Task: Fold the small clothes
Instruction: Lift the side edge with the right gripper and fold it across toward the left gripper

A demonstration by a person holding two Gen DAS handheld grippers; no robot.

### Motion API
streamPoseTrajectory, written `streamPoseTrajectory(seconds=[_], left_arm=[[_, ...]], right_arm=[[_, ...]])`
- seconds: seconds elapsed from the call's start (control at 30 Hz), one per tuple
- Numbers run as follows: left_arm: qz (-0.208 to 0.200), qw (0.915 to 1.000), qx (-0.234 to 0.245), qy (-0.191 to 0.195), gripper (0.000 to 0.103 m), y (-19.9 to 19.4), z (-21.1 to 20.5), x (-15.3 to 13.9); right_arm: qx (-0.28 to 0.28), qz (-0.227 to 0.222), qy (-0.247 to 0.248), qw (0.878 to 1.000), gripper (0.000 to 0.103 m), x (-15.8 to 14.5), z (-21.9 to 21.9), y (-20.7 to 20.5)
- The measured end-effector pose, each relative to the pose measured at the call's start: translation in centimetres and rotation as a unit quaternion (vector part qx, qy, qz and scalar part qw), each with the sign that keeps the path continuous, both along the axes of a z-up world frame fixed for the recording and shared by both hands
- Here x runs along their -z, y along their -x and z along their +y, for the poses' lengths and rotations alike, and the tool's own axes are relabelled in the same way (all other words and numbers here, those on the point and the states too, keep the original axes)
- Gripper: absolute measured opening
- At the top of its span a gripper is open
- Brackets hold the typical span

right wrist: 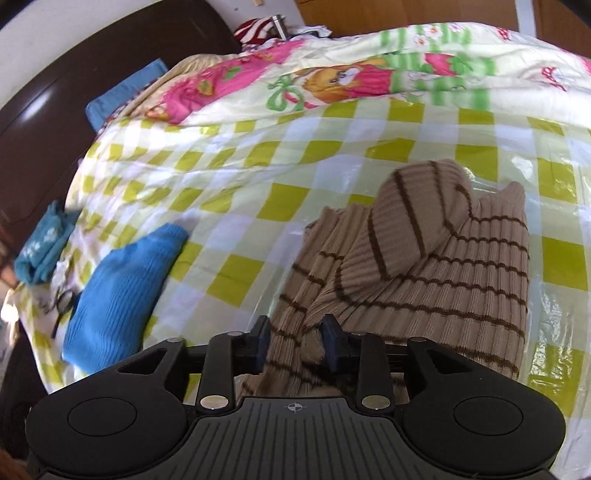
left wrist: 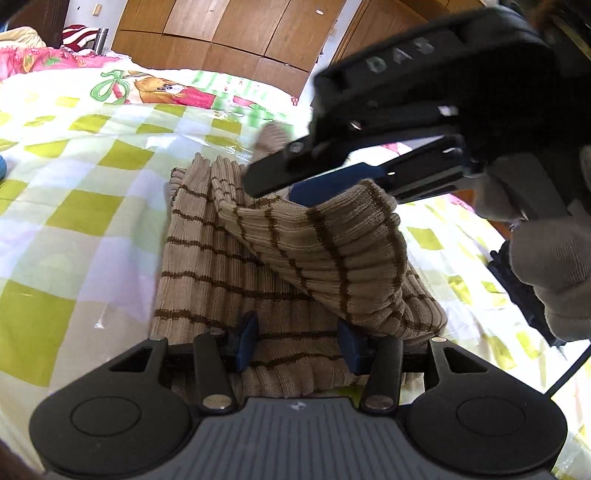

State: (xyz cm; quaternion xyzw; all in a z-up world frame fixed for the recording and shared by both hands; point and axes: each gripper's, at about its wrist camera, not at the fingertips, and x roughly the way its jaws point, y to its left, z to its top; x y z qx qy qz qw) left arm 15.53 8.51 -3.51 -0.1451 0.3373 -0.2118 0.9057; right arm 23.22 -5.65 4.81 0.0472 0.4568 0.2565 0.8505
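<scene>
A beige ribbed knit garment with brown stripes [left wrist: 229,266] [right wrist: 461,280] lies on the checked bed cover [left wrist: 74,184]. One sleeve-like flap [left wrist: 325,251] [right wrist: 413,221] is lifted and folded across its body. My left gripper [left wrist: 298,343] hovers low over the near hem, jaws apart, with the flat cloth running under and between the blue pads [left wrist: 245,341]. My right gripper [left wrist: 277,188] [right wrist: 297,343] sits at the top edge of the flap. Its jaws stand apart with a bunch of cloth between the pads [right wrist: 332,343], loose rather than pinched. A gloved hand [left wrist: 554,266] holds it.
A blue knit garment [right wrist: 122,291] lies to the left on the bed, with a teal cloth [right wrist: 44,247] and glasses [right wrist: 64,301] beyond it. A cartoon-print quilt [right wrist: 332,77] is piled at the far side. A dark headboard [right wrist: 74,92] and wooden wardrobe [left wrist: 229,33] border the bed.
</scene>
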Motion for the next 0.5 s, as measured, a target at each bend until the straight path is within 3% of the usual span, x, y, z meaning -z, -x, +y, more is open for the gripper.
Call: streamPoseTrajectory(seconds=[0.17, 0.33, 0.5], left_arm=[[-0.003, 1.0, -0.004, 0.008, 0.061, 0.7, 0.8, -0.2], [-0.013, 0.9989, -0.025, 0.038, 0.063, 3.0, 2.7, -0.9], [-0.022, 0.9952, -0.059, 0.075, 0.069, 5.1, 4.0, -2.2]], right_arm=[[0.007, -0.022, 0.027, 0.999, 0.033, -1.0, 0.3, 0.2], [0.023, -0.013, -0.006, 1.0, 0.035, -1.7, -0.7, -0.2], [0.04, -0.029, 0.006, 0.999, 0.04, -2.0, -1.3, -0.1]])
